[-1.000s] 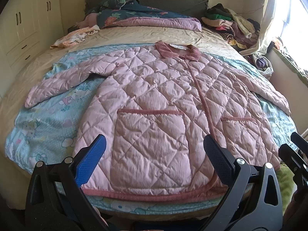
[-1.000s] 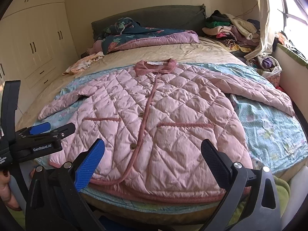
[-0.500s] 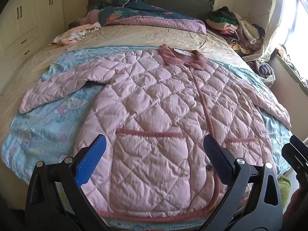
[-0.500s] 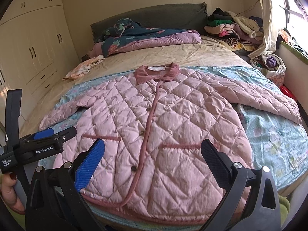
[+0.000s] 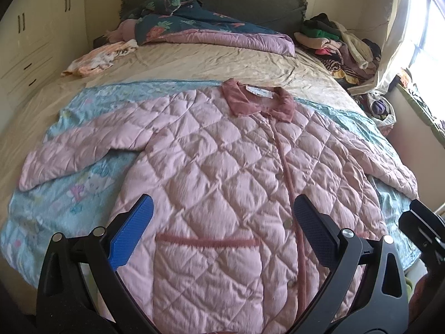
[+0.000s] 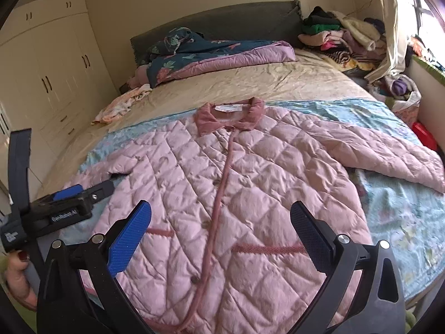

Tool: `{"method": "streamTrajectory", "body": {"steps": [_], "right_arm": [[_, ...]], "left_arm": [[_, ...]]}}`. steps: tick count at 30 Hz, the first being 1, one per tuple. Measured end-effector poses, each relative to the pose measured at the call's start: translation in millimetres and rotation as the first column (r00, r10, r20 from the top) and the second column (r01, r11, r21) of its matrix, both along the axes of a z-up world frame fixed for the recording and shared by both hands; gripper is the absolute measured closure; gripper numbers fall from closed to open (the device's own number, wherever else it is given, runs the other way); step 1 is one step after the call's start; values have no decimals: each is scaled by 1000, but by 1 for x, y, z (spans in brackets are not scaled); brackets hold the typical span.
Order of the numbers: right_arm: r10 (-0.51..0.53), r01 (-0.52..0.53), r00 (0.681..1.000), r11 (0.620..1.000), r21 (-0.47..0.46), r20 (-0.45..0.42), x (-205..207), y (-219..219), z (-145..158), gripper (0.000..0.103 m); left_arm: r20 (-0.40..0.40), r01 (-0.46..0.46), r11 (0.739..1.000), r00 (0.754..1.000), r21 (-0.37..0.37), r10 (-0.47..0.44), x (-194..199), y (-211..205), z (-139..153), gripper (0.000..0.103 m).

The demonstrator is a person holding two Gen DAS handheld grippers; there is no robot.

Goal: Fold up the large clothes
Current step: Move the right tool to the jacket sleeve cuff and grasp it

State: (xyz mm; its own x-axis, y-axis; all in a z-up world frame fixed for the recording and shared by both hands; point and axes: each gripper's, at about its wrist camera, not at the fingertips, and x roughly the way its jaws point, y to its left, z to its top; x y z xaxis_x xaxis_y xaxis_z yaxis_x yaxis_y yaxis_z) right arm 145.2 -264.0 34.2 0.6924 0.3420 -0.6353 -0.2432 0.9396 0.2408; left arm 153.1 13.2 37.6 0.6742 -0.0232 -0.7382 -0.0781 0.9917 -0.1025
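Note:
A pink quilted coat (image 5: 222, 172) lies flat and face up on the bed, buttoned, collar (image 5: 258, 103) at the far end and both sleeves spread out; it also shows in the right wrist view (image 6: 236, 194). My left gripper (image 5: 222, 228) is open and empty above the coat's left pocket (image 5: 208, 272). My right gripper (image 6: 219, 231) is open and empty above the lower front near the button placket. The left gripper also shows in the right wrist view (image 6: 83, 194), at the left over the coat's left sleeve.
A light blue cartoon sheet (image 5: 66, 194) lies under the coat on the beige bed (image 5: 194, 64). A folded quilt (image 5: 211, 30) and pile of clothes (image 5: 339, 44) lie by the headboard. Cream wardrobes (image 6: 50, 69) stand left, a window and wall right.
Both grippers have moved forward over the coat, from its hem towards the pockets and middle. The coat has not moved. Both stay open.

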Motion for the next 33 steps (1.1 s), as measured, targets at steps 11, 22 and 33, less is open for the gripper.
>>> {"method": "streamTrajectory", "body": {"steps": [11, 22, 33], "right_arm": [[-41, 40, 998, 999, 29, 45, 43, -6, 22, 4], [-169, 164, 984, 984, 72, 62, 101, -46, 36, 4], [-350, 349, 937, 934, 75, 7, 149, -114, 17, 4]], "left_arm": [[-10, 13, 1000, 1000, 3, -13, 52, -10, 6, 8], [-11, -11, 1000, 1000, -18, 11, 107, -14, 16, 8], [-15, -9, 1000, 1000, 11, 9, 154, -34, 10, 8]]}}
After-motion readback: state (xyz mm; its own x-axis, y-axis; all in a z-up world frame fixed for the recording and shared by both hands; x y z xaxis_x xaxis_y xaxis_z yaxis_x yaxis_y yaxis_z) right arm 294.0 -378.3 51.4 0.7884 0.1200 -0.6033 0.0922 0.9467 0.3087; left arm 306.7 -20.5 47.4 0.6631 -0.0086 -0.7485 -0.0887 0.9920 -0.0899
